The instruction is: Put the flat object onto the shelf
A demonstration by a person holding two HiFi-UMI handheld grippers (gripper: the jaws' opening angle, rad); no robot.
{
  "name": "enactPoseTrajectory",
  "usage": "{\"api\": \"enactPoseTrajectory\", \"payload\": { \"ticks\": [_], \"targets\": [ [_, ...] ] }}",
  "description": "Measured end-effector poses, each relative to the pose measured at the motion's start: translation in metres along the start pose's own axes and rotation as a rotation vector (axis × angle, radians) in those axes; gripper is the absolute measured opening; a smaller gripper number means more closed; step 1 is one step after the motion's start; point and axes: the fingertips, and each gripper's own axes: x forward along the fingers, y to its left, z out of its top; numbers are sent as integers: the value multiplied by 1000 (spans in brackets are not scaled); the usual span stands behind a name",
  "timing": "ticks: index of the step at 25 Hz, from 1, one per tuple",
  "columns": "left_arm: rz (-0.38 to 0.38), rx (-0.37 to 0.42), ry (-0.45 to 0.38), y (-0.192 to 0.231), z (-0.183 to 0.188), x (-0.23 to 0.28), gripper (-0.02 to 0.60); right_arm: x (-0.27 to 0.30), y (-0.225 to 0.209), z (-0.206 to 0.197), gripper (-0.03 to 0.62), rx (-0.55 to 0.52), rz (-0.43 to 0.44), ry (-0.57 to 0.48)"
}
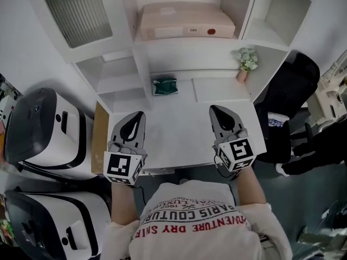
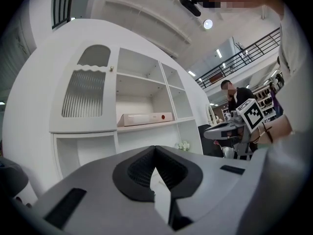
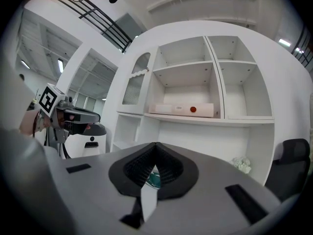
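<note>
On the white shelf (image 3: 205, 119) lies a flat, pale-pink box (image 1: 187, 21). Left claw (image 1: 139, 116) and right claw (image 1: 213, 109), ribbed pads pressed together, grip nothing.

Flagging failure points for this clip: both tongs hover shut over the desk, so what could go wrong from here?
1. The green packet lies flat on the desk beside a shelf divider; the left tongs and right tongs, both shut and empty, may push it rather than pinch it.
2. The pink box fills most of the middle shelf, leaving little room.
3. The flower pot at the right rear could be knocked in a reach.
</note>
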Motion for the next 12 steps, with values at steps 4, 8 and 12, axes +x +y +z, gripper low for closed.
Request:
{"api": "enactPoseTrajectory", "payload": {
  "ticks": [4, 8, 12],
  "targets": [
    [-2, -2, 13, -3, -6, 2, 11, 0, 0, -6, 26, 17, 8, 5],
    [4, -17, 29, -5, -12, 4, 11, 0, 2, -9, 26, 46, 21, 1],
    [1, -19, 30, -9, -13, 8, 11, 0, -1, -15, 26, 24, 10, 16]
  ]
}}
